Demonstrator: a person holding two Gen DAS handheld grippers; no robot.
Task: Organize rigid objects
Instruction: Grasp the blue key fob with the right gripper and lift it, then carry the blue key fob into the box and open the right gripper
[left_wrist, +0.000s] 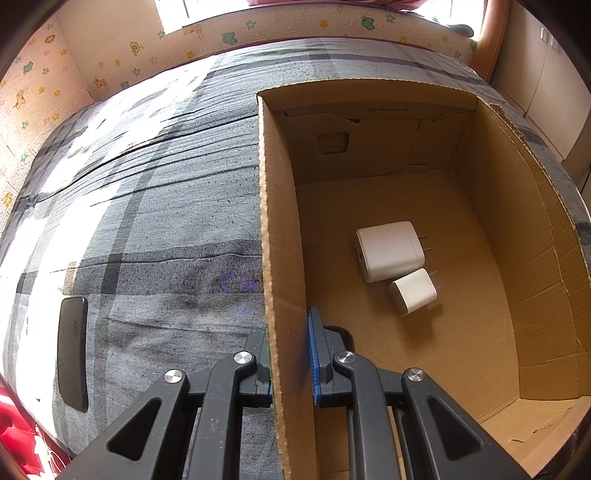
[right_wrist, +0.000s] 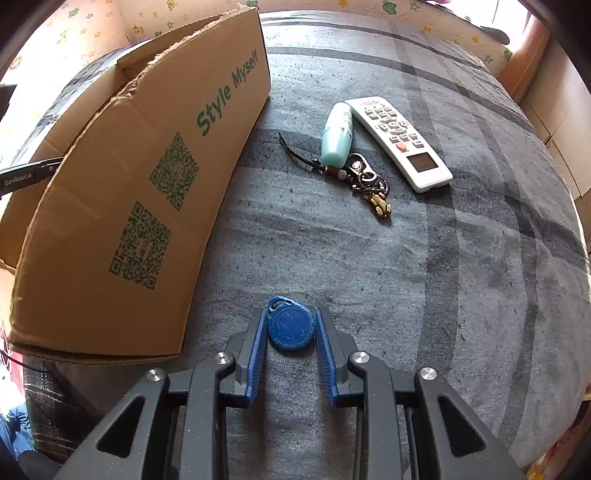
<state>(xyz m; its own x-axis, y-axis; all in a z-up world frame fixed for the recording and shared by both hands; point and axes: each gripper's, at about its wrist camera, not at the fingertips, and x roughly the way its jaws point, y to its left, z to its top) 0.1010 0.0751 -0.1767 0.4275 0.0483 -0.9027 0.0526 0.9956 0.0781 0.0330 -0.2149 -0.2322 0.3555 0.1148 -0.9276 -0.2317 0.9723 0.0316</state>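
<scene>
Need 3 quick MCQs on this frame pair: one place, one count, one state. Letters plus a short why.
1. Where do the white chargers lie?
A. on the bedspread
B. on the cardboard box floor
C. on the remote

2. How many chargers are in the box?
A. one
B. two
C. four

3. What is the right gripper doing?
A. its fingers press on the blue key fob
B. it holds the remote
C. it hangs open with nothing between its fingers

Answers:
1 B: both rest on the box's brown floor.
2 B: a larger one and a smaller one.
3 A: the blue pads touch the fob's two sides, while the remote lies apart on the bedspread.
</scene>
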